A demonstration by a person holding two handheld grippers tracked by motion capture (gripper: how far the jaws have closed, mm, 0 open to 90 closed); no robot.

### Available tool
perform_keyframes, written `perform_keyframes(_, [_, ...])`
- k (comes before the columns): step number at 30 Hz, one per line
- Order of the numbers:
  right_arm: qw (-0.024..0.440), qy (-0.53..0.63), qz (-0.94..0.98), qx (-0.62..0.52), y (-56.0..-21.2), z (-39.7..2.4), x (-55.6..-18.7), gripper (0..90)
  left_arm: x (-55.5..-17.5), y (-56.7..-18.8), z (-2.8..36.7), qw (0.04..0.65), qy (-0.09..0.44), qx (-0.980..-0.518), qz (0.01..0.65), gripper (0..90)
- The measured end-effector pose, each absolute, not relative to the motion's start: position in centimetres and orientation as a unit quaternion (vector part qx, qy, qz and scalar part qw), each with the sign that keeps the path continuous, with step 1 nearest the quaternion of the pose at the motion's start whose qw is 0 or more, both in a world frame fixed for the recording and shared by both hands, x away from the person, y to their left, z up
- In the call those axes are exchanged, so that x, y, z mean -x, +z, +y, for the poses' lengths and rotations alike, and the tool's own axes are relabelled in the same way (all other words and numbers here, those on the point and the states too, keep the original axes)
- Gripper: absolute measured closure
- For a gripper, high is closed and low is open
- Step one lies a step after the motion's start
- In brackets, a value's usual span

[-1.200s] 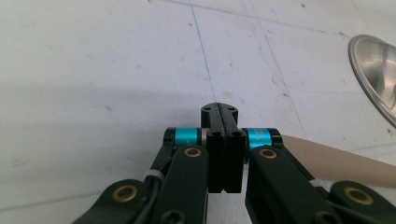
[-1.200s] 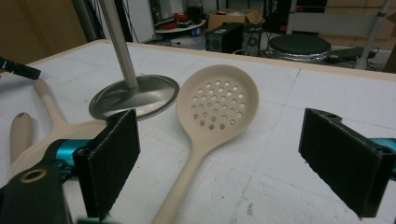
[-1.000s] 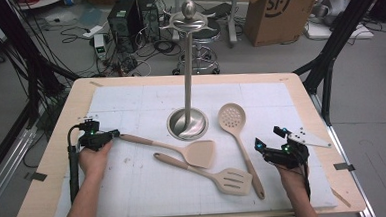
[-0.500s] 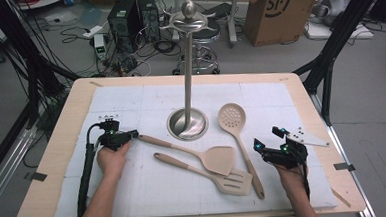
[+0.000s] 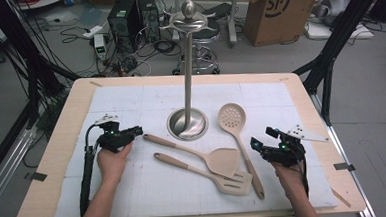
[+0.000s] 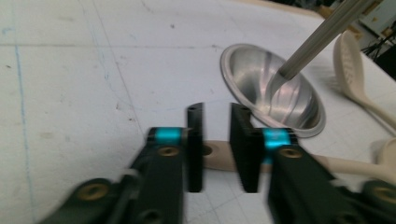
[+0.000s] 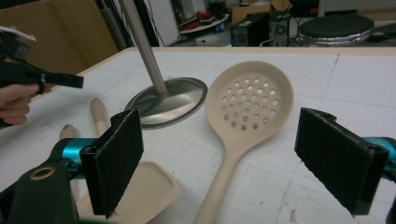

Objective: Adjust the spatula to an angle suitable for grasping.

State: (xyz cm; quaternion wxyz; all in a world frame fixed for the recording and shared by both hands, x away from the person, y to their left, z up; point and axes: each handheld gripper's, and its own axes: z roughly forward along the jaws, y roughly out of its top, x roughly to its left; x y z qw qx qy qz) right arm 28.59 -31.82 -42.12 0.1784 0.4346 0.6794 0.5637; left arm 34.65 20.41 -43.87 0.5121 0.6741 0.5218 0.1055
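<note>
Spatula lies handle-end toward spread left tongs, blade toward wide-spread right tongs.

Wooden table; white mat on top, bearing steel stand, three utensils.

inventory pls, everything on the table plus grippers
utensil stand: 1, silver metal, round base at mat centre, pole upright.
skimmer spoon: 1, beige, right of the stand base.
solid turner: 1, beige, mid mat, handle end by the left gripper.
slotted turner: 1, beige, just in front of the solid turner.
mat: 1, white gridded, covers the table.
table: 1, light wood.
left gripper: 1, black, jaws just opening, part open above the solid turner's handle end.
right gripper: 1, black, wide open, nothing held.
</note>
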Motion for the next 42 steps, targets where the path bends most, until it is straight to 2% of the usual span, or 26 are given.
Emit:
perform_keyframes(5, [0.171,0.560,0.684,-0.436,-42.1,-31.7,-28.7,14.6,-33.1,-43.1,20.6,0.537,0.107,-0.674,0.496,38.9])
perform_keyframes(8, [0.162,0.563,0.681,-0.440,-42.1,-31.7,-28.7,14.6,-32.1,-42.8,20.3,0.553,0.111,-0.677,0.474,30.1])
perform_keyframes(14, [0.152,0.561,0.684,-0.441,-41.9,-31.5,-28.8,14.6,-30.5,-42.2,19.8,0.578,0.138,-0.669,0.447,27.5])
perform_keyframes(19, [0.146,0.571,0.680,-0.436,-41.2,-30.9,-28.9,14.6,-29.4,-41.7,20.2,0.592,0.133,-0.659,0.445,25.4])
perform_keyframes(32, [0.122,0.581,0.678,-0.433,-40.5,-29.7,-29.4,14.6,-27.6,-42.2,20.5,0.560,0.152,-0.667,0.467,23.9])
perform_keyframes(42, [0.127,0.594,0.683,-0.406,-36.3,-27.1,-30.7,14.6,-26.7,-42.2,20.9,0.558,0.162,-0.665,0.468,23.4])
